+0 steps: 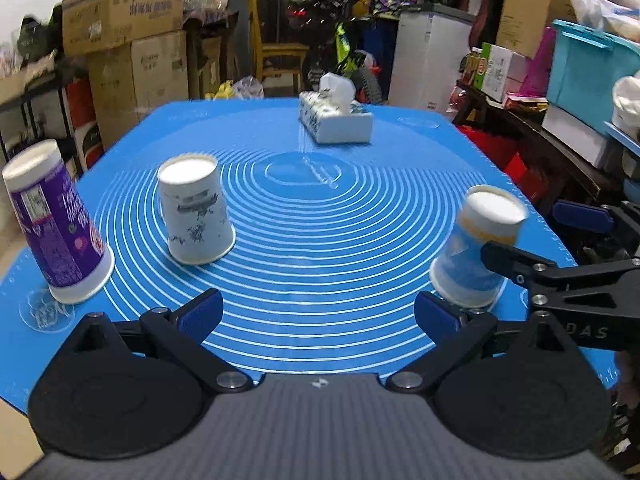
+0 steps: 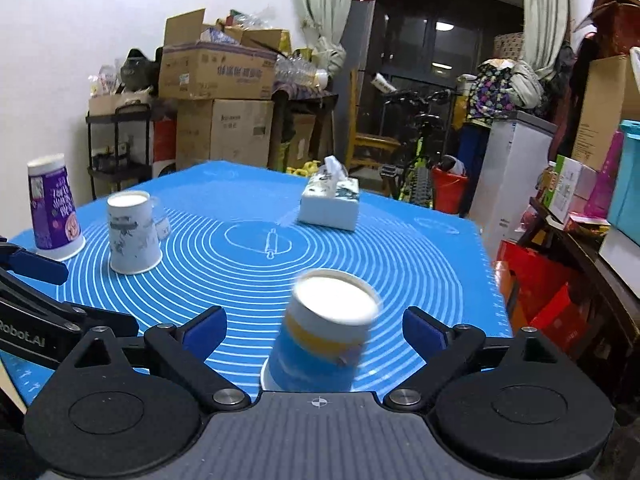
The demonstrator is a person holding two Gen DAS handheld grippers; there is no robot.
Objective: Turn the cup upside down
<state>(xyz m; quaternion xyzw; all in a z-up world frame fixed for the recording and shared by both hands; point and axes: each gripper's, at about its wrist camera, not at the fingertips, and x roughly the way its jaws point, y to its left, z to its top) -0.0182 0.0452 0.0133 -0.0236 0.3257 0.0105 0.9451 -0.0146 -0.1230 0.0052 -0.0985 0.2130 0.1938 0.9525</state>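
Three paper cups stand upside down on the blue mat. A purple cup is at the left, a white printed cup beside it, and a blue and yellow cup at the right. My left gripper is open and empty over the mat's near part. My right gripper is open, with the blue and yellow cup standing between its fingers, blurred and slightly tilted. The purple cup and white cup show at the left of the right wrist view.
A white tissue box sits at the mat's far side, also in the right wrist view. Cardboard boxes, a white cabinet and shelves of clutter surround the table. The right gripper's arm shows at right.
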